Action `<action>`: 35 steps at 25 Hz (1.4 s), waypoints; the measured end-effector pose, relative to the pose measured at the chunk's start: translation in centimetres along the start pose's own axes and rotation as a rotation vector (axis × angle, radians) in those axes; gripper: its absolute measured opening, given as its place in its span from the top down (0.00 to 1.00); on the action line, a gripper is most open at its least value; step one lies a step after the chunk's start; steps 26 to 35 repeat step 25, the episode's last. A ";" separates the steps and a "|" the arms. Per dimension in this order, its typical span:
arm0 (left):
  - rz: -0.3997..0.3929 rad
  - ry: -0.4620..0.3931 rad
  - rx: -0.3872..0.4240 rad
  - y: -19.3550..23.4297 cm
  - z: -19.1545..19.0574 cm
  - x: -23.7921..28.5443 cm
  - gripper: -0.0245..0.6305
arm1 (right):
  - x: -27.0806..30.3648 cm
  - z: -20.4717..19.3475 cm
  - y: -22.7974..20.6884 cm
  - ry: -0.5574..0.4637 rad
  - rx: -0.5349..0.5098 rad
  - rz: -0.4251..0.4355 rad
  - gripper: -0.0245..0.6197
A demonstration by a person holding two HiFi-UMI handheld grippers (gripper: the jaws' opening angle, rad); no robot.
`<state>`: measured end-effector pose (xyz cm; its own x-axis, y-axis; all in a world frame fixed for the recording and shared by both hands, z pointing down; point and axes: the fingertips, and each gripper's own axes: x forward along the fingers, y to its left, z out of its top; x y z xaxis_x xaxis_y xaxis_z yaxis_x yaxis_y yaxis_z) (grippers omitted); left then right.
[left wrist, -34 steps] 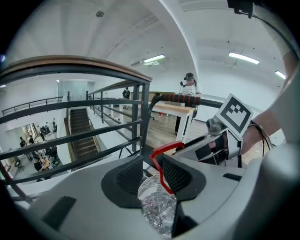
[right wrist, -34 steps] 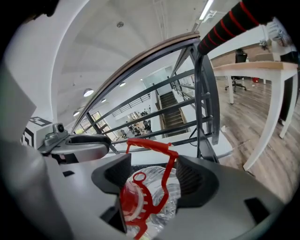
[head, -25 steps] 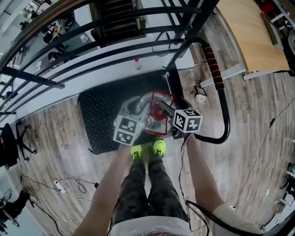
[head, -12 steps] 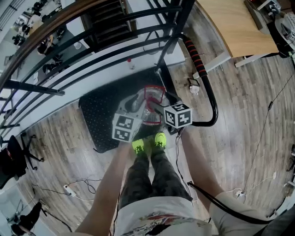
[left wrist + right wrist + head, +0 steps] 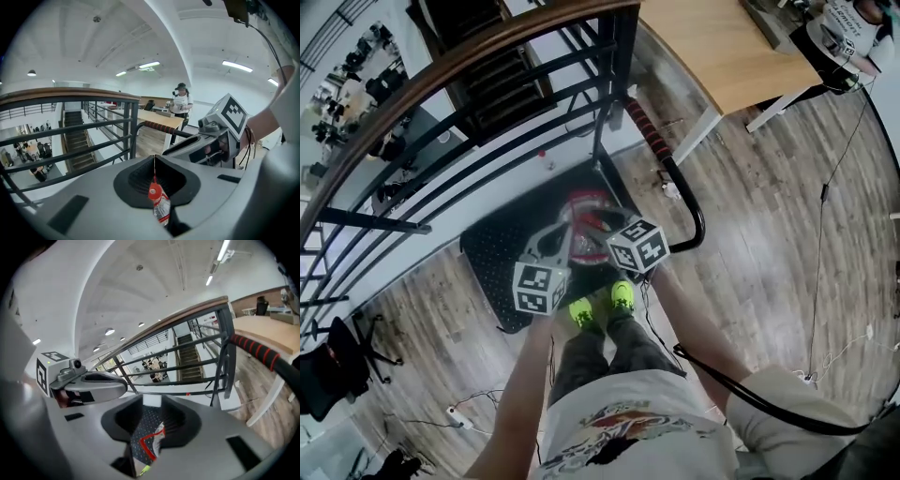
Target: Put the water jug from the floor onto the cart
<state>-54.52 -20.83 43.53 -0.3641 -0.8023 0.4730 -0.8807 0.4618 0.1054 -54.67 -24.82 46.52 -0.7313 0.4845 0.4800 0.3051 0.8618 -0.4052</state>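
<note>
- At 10 o'clock in the head view, a black railing guards a drop to a lower level. There is no room to move beyond it.
- The cart lies at 12 o'clock from my green shoes. Its black studded deck sits low over the floor, so a lift from the floor onto it is short.
- The jaws of my left gripper are pressed together, with nothing that I can make out between them. Through the slit below the tips I see the jug's red cap, lower than the jaws.
- Seen from above, the water jug is over the deck's right end, at 12 o'clock from my feet, with a gripper on either side. I judge that it already rests on the cart, close to the handle's upright, where it would ride steadier.
- The jaws of my right gripper stand partly apart and have just been closing. Between them I see only the deck and a red-and-white sliver of the jug below, and the pads do not press on it.
- The cart's handle, with a red grip, loops round from 1 to 3 o'clock and hems in my right side. The free way out looks to be upward and back toward 6 o'clock.
- A wooden surface stands at 2 o'clock, well apart from the cart.
</note>
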 end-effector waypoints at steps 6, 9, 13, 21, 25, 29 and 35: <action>0.017 -0.042 -0.018 -2.0 2.4 -2.8 0.94 | -4.3 1.9 2.3 -0.051 -0.082 -0.001 0.93; 0.010 -0.050 -0.012 -3.2 2.8 -3.1 0.94 | -5.6 1.3 2.8 -0.052 -0.092 -0.003 0.93; -0.004 -0.046 -0.020 -2.0 2.5 -1.9 0.94 | -4.2 1.6 2.1 -0.050 -0.103 -0.008 0.93; -0.003 -0.025 0.013 -6.1 3.8 -1.6 0.94 | -8.0 2.4 2.0 -0.097 -0.114 0.015 0.93; 0.009 -0.044 0.043 -11.7 4.8 -5.6 0.94 | -13.8 1.3 5.7 -0.129 -0.139 0.022 0.93; 0.009 -0.044 0.043 -11.7 4.8 -5.6 0.94 | -13.8 1.3 5.7 -0.129 -0.139 0.022 0.93; 0.009 -0.044 0.043 -11.7 4.8 -5.6 0.94 | -13.8 1.3 5.7 -0.129 -0.139 0.022 0.93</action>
